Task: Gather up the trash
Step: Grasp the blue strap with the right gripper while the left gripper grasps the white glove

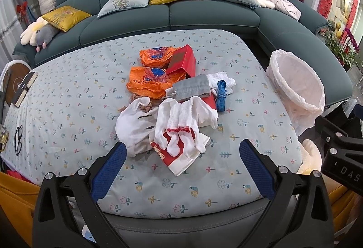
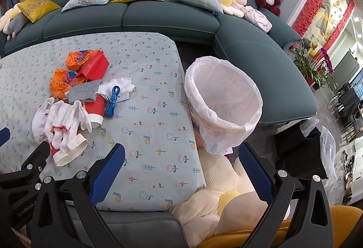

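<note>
A heap lies mid-table: two orange plastic bags [image 1: 149,80] [image 2: 62,80], a red box [image 1: 182,61] [image 2: 95,66], a grey pouch [image 1: 192,88] [image 2: 84,90], white gloves [image 1: 179,125] [image 2: 63,121], two red paper cups [image 2: 95,109] [image 1: 172,155], a blue strap [image 1: 221,95] [image 2: 112,98] and white tissue [image 1: 223,81] [image 2: 122,86]. A bin with a clear liner [image 1: 297,84] [image 2: 223,100] stands off the table's right edge. My left gripper [image 1: 181,164] is open just in front of the gloves. My right gripper [image 2: 181,168] is open over the table's right corner, below the bin.
A floral cloth covers the table [image 1: 79,100] [image 2: 147,130]. A teal sofa [image 1: 170,14] [image 2: 127,16] with cushions and plush toys curves behind. A book [image 1: 25,89] and glasses [image 1: 18,139] lie at the table's left. A cream flower cushion [image 2: 215,198] sits below the bin.
</note>
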